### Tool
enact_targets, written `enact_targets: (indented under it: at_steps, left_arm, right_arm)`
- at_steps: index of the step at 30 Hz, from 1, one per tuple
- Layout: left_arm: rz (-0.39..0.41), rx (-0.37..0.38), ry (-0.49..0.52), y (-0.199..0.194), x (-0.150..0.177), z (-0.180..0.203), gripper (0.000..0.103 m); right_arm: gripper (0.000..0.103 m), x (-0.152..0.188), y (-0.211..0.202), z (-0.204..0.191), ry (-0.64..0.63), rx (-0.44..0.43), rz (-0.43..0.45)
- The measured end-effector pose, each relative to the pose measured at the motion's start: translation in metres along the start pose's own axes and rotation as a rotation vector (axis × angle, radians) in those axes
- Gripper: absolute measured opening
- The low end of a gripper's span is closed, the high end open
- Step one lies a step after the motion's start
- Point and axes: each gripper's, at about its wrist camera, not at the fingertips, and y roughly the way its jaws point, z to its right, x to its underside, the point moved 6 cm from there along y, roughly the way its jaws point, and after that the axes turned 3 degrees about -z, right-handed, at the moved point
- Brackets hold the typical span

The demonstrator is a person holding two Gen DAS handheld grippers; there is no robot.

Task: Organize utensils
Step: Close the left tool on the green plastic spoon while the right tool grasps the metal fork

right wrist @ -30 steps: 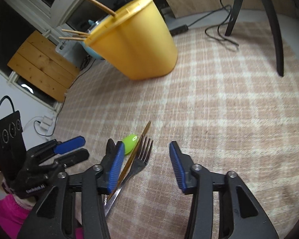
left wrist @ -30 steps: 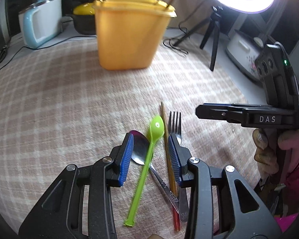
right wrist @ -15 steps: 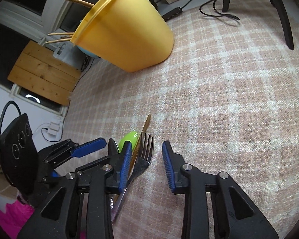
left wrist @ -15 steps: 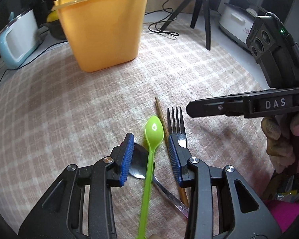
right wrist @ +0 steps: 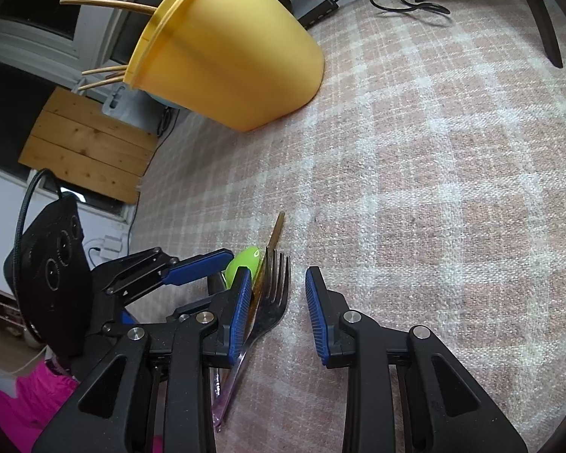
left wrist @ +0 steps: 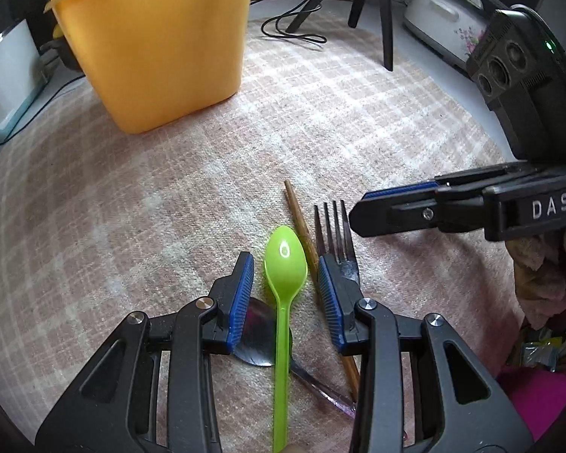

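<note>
Chopsticks (right wrist: pixel 105 3) already in yellow bin (left wrist: pixel 154 45). Near it, green spoon (left wrist: pixel 285 264), fork (right wrist: pixel 273 294) remain on cloth. Left gripper (left wrist: pixel 285 290) and right gripper (right wrist: pixel 279 309) open, empty.

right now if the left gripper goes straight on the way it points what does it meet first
Probably the green spoon, whose bowl lies between the open jaws of the left gripper. Beyond it is bare cloth, then the yellow bin; depth is unclear.

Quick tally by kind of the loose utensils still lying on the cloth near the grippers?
Plastic spoon, green: 1
Metal spoon: 1
Fork: 1
Chopstick: 1
Total: 4 loose utensils, all lying on the checked cloth.
</note>
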Motion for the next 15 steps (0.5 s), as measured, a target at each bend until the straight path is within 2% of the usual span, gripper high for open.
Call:
enact_targets:
  at_steps: [5, 6, 7, 8, 12, 15]
  left_arm:
    - [-0.005, 0.020, -0.017, 0.002, -0.001, -0.005, 0.036]
    - [-0.006, 0.022, -0.017, 0.002, -0.001, -0.005, 0.032]
    - [-0.008, 0.020, -0.018, 0.001, -0.001, -0.005, 0.023]
    - [-0.010, 0.016, -0.019, 0.001, 0.000, -0.006, 0.022]
    - [-0.004, 0.028, -0.031, -0.004, 0.002, -0.008, 0.022]
    - [0.005, 0.028, -0.044, -0.007, 0.002, -0.010, 0.022]
  right_arm:
    - [0.025, 0.000, 0.008, -0.005, -0.007, 0.008, -0.014]
    - [0.024, 0.000, 0.010, -0.005, -0.006, 0.008, -0.019]
    - [0.023, 0.000, 0.011, -0.007, -0.007, 0.009, -0.020]
    - [0.022, -0.001, 0.012, -0.008, -0.007, 0.010, -0.020]
    - [0.019, -0.004, 0.015, -0.011, -0.005, 0.012, -0.024]
    - [0.011, -0.006, 0.018, -0.013, -0.008, 0.026, -0.029]
